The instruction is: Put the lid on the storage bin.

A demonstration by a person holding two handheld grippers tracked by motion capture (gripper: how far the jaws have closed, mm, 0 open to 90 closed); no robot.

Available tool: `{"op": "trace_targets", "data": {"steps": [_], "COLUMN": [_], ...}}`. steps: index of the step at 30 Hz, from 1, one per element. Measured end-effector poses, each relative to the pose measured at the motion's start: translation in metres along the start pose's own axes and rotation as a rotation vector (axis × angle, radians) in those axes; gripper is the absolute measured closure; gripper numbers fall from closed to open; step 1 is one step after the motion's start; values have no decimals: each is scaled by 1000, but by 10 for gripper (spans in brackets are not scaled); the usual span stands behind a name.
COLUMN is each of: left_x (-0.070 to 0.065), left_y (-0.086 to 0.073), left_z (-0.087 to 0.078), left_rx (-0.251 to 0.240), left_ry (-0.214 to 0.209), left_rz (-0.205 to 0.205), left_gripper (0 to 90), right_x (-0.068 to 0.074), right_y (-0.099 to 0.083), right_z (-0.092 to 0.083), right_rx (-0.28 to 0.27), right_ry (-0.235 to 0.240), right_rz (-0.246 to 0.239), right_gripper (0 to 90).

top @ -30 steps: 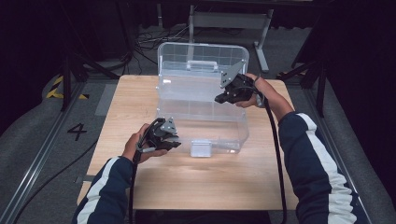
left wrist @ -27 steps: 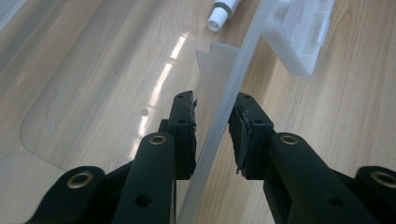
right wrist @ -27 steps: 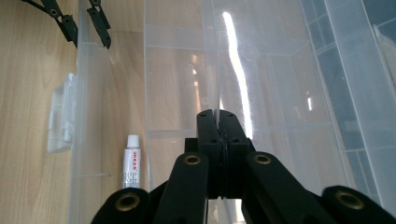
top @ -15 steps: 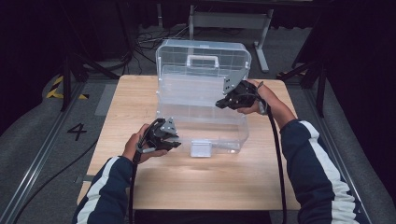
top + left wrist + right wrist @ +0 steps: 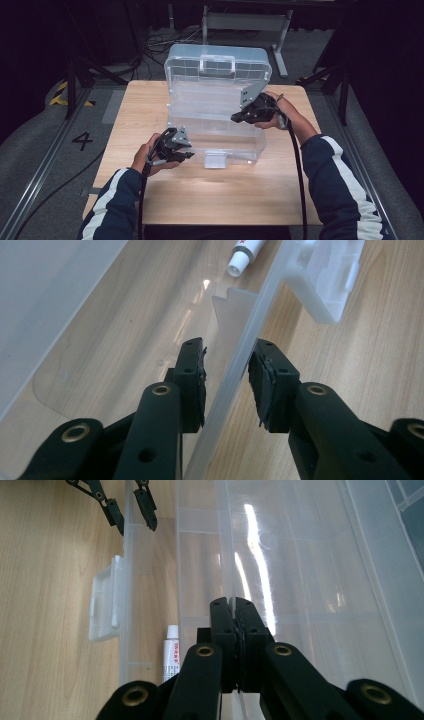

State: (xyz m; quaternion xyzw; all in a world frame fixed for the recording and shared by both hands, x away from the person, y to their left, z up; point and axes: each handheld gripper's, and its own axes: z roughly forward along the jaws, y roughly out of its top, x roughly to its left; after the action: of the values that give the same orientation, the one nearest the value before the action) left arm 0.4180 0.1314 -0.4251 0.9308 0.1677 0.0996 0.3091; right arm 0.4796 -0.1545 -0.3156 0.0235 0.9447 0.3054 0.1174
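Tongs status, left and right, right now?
Left tongs: open, straddling the clear storage box's front wall, pads not pressing it.
Right tongs: shut on a thin clear divider inside the box.

High view overlooks table [image 5: 150, 200]; gripper views share the box [image 5: 215, 105].

Closed fingers [image 5: 235, 605] over clear box [image 5: 310, 580]

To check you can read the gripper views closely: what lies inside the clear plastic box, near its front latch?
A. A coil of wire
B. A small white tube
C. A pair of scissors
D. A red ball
B: a small white tube with printed lettering lies on the floor of the clear plastic box, just behind the front wall near the latch.
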Motion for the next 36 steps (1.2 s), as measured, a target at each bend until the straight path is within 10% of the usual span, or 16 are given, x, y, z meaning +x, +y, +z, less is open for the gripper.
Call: {"op": "trace_targets", "data": {"steps": [16,20,36], "left_x": [-2,2,2], "left_y": [-4,-9,-19], "left_z": [-15,-25,-57], "left_rx": [-40,-124,-199], "left_ry": [35,15,50], "left_rz": [-11,-46,-47], "left_gripper": [671,655,827], "right_x": [5,6,12], "right_y": [-6,-8,-12], "right_z": [0,0,1], "right_rx": [-27,-36,-49], "right_ry": [-12,-14,-12], "right_rz": [11,15,23], "right_gripper": [889,885,881]}}
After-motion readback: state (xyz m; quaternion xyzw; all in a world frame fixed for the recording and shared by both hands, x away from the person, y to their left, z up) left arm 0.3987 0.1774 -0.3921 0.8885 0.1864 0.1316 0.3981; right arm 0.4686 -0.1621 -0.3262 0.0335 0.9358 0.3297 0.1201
